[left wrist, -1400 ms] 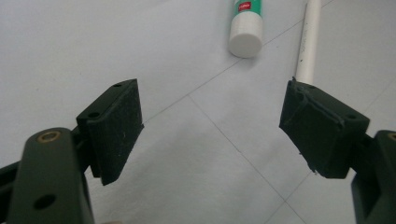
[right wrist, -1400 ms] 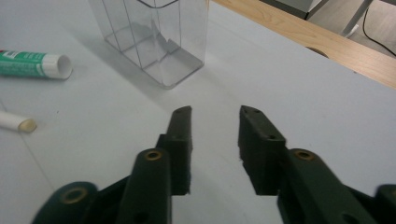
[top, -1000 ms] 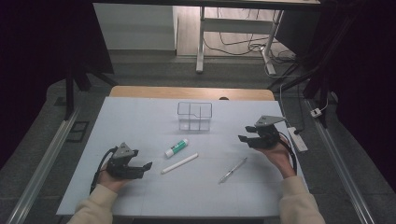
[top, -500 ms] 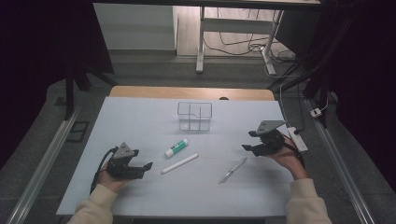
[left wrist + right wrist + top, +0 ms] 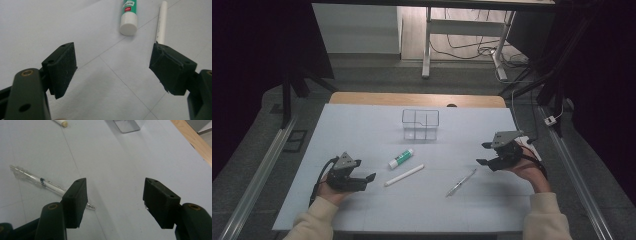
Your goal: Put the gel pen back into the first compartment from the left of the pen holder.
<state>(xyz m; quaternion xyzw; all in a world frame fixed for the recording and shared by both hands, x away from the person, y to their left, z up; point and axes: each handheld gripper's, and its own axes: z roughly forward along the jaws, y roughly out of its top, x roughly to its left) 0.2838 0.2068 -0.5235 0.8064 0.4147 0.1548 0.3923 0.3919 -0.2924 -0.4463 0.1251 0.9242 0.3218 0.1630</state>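
Drawn back toward the table's right edge since a second ago, right gripper (image 5: 486, 154) raised slightly, jaws just been opening, now wide apart with nothing between. Clear plastic pen (image 5: 461, 182) lying flat on the pale grey table (image 5: 362, 125), just left of that gripper. Left gripper (image 5: 368, 178) resting, jaws apart, empty, near the white stick (image 5: 404, 175) and green-and-white glue stick (image 5: 401, 158). Likely a pause between placements; next, reaching for another item, perhaps toward the wire basket (image 5: 420, 124).

High view overhead facing forward-down, gripper views low and close (skimming the table (image 5: 362, 125)), sharing the white stick (image 5: 161, 20).
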